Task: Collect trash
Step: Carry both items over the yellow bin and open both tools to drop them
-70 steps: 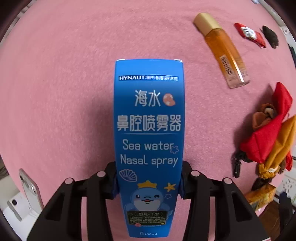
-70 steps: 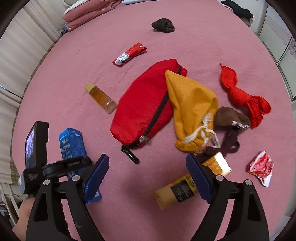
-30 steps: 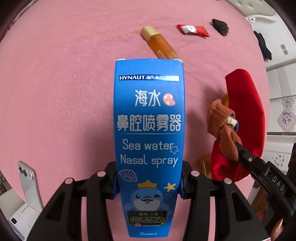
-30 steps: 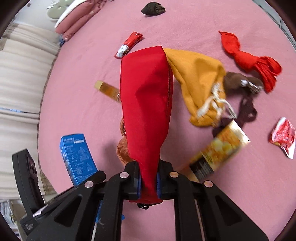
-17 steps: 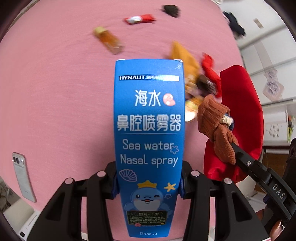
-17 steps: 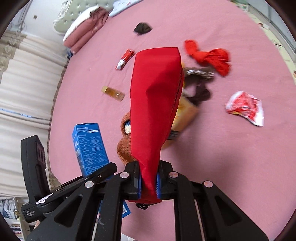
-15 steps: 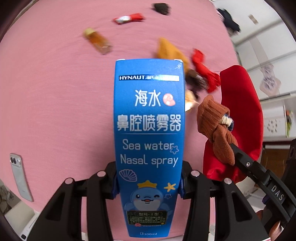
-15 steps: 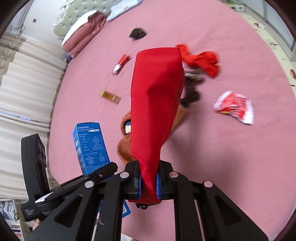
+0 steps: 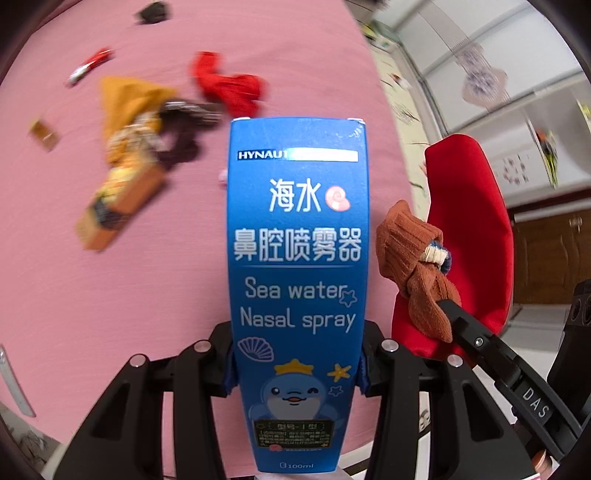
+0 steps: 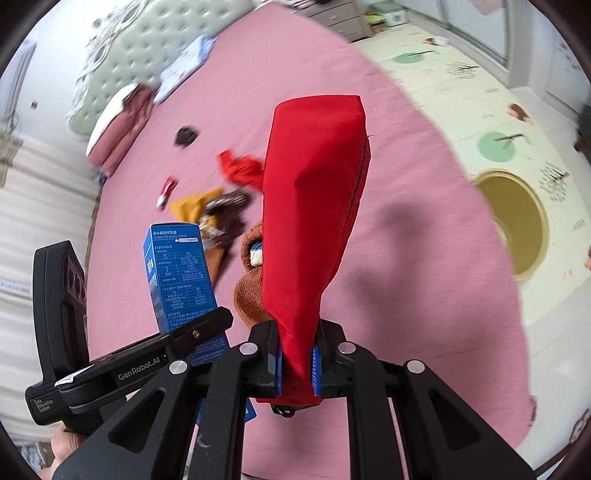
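Note:
A blue nasal spray box point(image 9: 297, 258) stands upright between the jaws of my left gripper point(image 9: 295, 369), which is shut on its lower part. My right gripper point(image 10: 295, 365) is shut on the end of a red zip pouch point(image 10: 314, 206), held up off the bed. A brown knitted sock point(image 10: 251, 291) hangs against the pouch's left side, and how it is held is hidden. The left wrist view has the pouch point(image 9: 469, 221) and sock point(image 9: 413, 266) at the right. The box point(image 10: 177, 273) is at the left of the right wrist view.
On the pink bed cover point(image 9: 92, 295) lie a yellow cloth bag point(image 9: 125, 99), a red cloth point(image 9: 229, 86), a yellow snack box point(image 9: 118, 199), a red wrapper point(image 9: 88, 66) and a dark sock point(image 9: 151, 11). A patterned floor mat point(image 10: 517, 147) lies beyond the bed's edge.
The right gripper, open at first, has closed on the red pouch and lifted it. Both hands have swung toward the bed's edge. The litter has slid left and away, and the floor has come into view.

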Demonstrator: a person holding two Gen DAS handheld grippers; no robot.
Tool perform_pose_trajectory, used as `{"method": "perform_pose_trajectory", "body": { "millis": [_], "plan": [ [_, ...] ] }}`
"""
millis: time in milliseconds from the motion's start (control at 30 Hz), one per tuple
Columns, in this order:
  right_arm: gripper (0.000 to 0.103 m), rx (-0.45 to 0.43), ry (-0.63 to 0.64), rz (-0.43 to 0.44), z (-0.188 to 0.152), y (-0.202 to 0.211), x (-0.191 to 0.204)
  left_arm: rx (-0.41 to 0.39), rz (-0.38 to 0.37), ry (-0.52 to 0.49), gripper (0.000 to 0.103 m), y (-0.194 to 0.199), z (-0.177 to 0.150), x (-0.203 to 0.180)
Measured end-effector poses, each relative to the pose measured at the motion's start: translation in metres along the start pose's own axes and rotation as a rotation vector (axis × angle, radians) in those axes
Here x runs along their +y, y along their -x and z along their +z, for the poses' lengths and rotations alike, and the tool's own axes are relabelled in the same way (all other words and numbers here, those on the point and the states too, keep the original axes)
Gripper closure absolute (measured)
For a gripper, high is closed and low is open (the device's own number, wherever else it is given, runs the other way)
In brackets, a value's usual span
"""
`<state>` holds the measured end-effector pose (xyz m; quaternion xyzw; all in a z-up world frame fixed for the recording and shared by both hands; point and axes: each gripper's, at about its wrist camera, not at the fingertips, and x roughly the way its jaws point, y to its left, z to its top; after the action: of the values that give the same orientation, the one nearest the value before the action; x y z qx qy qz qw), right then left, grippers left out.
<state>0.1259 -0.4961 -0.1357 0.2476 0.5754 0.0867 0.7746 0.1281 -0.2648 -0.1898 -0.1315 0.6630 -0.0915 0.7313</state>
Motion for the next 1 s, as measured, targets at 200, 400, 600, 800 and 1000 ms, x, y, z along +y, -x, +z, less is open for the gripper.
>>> {"method": "perform_pose_trajectory", "body": {
  "millis": [200, 400, 600, 800, 1000],
  "plan": [
    [0.092, -0.040, -0.078, -0.048, 0.006, 0.031, -0.074, 0.046, -0.022, -0.113, 0.057, -0.040, 0.003, -0.093],
    [0.092, -0.062, -0.163, -0.089, 0.014, 0.050, -0.144, 0.094, -0.037, -0.225, 0.057, -0.079, 0.007, -0.171],
    [0.092, -0.073, -0.223, -0.116, 0.027, 0.056, -0.201, 0.130, -0.043, -0.297, 0.057, -0.120, 0.019, -0.225],
    [0.092, -0.073, -0.235, -0.143, 0.049, 0.055, -0.238, 0.162, -0.038, -0.340, 0.057, -0.159, 0.042, -0.266],
    [0.074, -0.119, -0.256, -0.167, 0.072, 0.057, -0.267, 0.167, -0.078, -0.335, 0.039, -0.176, 0.073, -0.300]
  ]
}}
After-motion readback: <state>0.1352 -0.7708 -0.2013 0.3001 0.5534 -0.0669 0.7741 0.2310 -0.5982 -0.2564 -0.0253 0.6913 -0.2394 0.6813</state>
